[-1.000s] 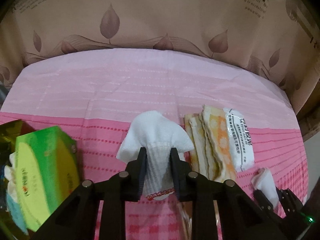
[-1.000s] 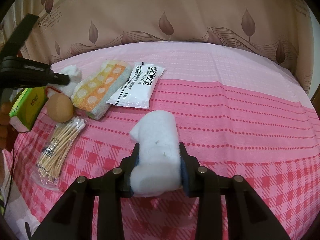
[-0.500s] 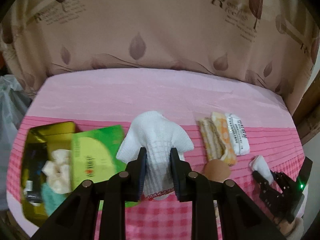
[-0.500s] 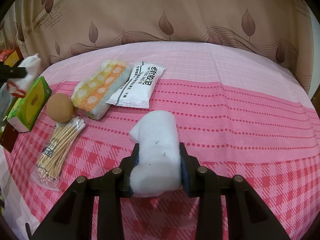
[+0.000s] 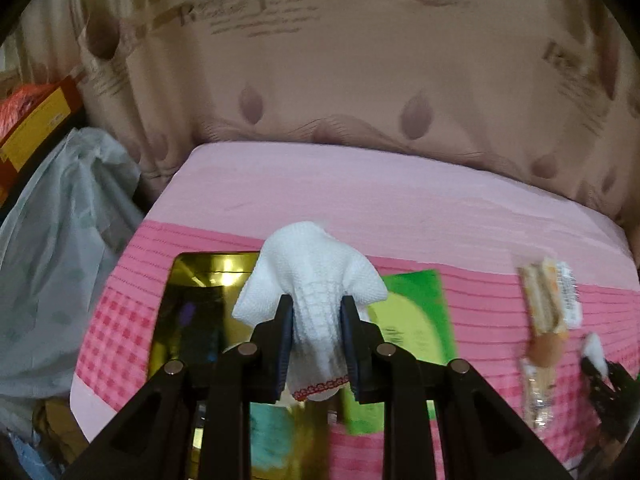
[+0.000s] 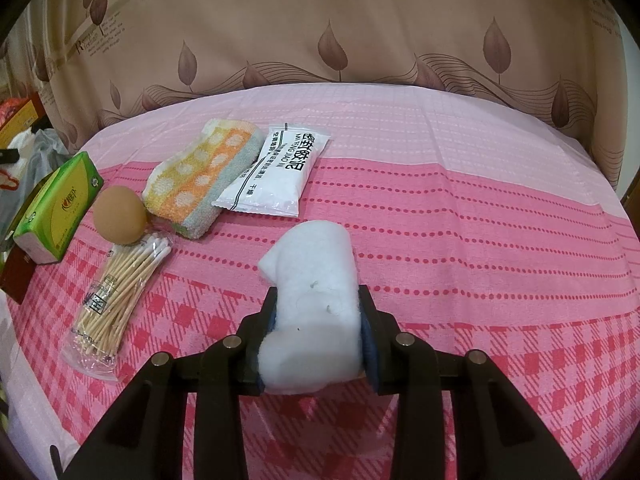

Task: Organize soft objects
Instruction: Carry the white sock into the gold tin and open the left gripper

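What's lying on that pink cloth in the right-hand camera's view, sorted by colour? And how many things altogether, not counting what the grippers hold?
White: 1, the white packet
Green: 1, the green tissue box
Brown: 1, the egg
Multicoloured: 1, the spotted towel
Tan: 1, the bag of cotton swabs
Total: 5

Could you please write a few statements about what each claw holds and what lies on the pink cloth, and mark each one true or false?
1. The left claw is shut on a white knit glove. True.
2. The right claw is open, holding nothing. False: it grips a white cotton pad.
3. The egg lies beside the bag of cotton swabs. True.
4. The white sachet lies on top of the green tissue box. False: it lies next to the striped towel.
5. A gold tin sits below the glove. True.
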